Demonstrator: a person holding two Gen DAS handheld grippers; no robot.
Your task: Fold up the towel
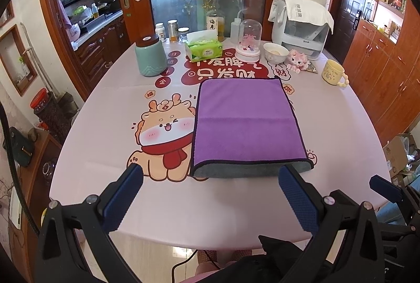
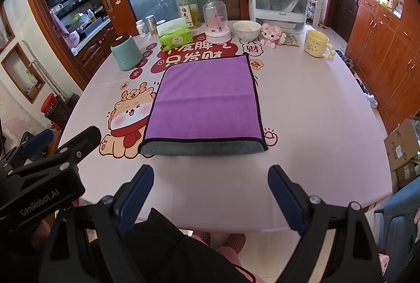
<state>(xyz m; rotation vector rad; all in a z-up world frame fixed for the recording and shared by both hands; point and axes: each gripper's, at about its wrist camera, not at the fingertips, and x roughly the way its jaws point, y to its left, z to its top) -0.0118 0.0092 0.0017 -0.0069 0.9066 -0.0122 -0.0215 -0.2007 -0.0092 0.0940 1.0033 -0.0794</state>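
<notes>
A purple towel [image 1: 244, 120] with a grey underside and dark trim lies flat on the pink table, folded over, its grey fold at the near edge. It also shows in the right wrist view [image 2: 207, 104]. My left gripper [image 1: 210, 178] is open and empty, held above the table's near edge just short of the towel. My right gripper [image 2: 210, 178] is open and empty, also short of the towel's near edge. The left gripper's body [image 2: 39, 178] shows at the left of the right wrist view.
At the table's back stand a teal jar [image 1: 151, 55], a tissue box [image 1: 203, 49], bottles [image 1: 215, 19], a glass dome [image 1: 248, 42], a bowl [image 1: 275, 51], a plush toy [image 1: 298, 61], a yellow mug [image 1: 333, 71] and a white appliance [image 1: 302, 28]. Cardboard boxes [image 2: 401, 149] stand on the floor at right.
</notes>
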